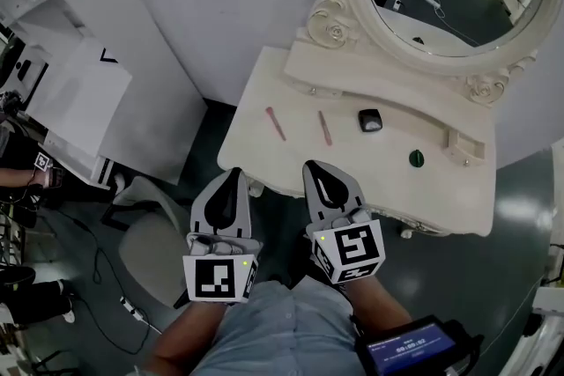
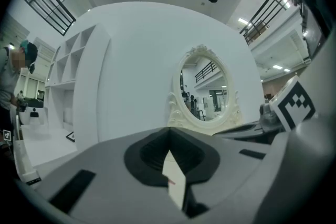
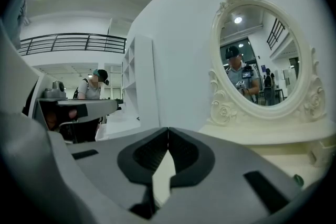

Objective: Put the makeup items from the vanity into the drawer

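Cream carved vanity table (image 1: 423, 189): makeup lies untouched on top. I hold the grey left gripper (image 1: 235, 174) and right gripper (image 1: 313, 167) fully closed and empty at its front edge, presumably for the drawer first. Black square compact (image 1: 370, 120), slim pink stick (image 1: 276, 123), second pink stick (image 1: 325, 128), small green round cap (image 1: 417, 158).

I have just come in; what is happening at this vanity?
A person holds a claw in each hand at the front edge of the vanity. Both the left claw and the right claw are shut and empty. A pink stick, a second pink stick, a black compact and a green item lie on its top, untouched. No open drawer shows.
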Tool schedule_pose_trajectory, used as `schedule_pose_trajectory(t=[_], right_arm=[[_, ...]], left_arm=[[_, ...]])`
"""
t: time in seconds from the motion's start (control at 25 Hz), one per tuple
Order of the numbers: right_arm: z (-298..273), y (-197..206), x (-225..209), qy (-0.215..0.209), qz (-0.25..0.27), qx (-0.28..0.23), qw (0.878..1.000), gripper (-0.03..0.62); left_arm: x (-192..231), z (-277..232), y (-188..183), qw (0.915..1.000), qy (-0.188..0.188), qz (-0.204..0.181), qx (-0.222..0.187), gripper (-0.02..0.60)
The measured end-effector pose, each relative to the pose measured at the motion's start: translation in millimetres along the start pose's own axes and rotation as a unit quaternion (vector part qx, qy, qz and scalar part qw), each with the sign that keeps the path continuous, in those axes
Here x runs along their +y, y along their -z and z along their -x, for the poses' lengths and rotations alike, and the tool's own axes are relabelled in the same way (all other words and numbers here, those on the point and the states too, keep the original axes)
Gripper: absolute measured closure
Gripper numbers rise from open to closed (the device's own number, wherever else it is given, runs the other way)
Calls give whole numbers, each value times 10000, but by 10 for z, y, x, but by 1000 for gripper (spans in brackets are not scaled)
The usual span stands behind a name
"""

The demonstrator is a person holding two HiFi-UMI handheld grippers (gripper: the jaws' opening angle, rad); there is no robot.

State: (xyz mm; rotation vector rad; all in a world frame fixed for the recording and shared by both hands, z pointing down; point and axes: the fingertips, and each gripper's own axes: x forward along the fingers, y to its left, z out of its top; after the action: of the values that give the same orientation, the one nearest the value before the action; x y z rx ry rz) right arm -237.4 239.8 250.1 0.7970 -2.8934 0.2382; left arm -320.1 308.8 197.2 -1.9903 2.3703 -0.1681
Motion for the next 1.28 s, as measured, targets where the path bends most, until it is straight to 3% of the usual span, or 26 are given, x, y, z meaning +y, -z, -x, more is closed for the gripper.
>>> schedule_pose_trajectory(t=[0.28, 0.56, 0.88, 1.08, 1.28], right_arm=[[-378, -253, -325, -242, 232, -58, 9994, 592], [-756, -276, -406, -311, 243, -22, 9992, 591], [-1292, -23, -465, -137, 209, 383, 9990, 591], [-1610, 278, -496, -58, 145, 815, 9965, 591], [-1834, 626, -545, -63, 14, 1252, 9921, 589]], left_arm=[[49, -411, -168, 9993, -303, 24, -200, 581], [303, -632, -80, 9988, -482, 69, -81, 581], [629, -1021, 143, 9995, -259, 188, 49, 581], [784, -1280, 350, 9953, -195, 905, 295, 581], [846, -1505, 626, 9932, -14, 1010, 576, 581]])
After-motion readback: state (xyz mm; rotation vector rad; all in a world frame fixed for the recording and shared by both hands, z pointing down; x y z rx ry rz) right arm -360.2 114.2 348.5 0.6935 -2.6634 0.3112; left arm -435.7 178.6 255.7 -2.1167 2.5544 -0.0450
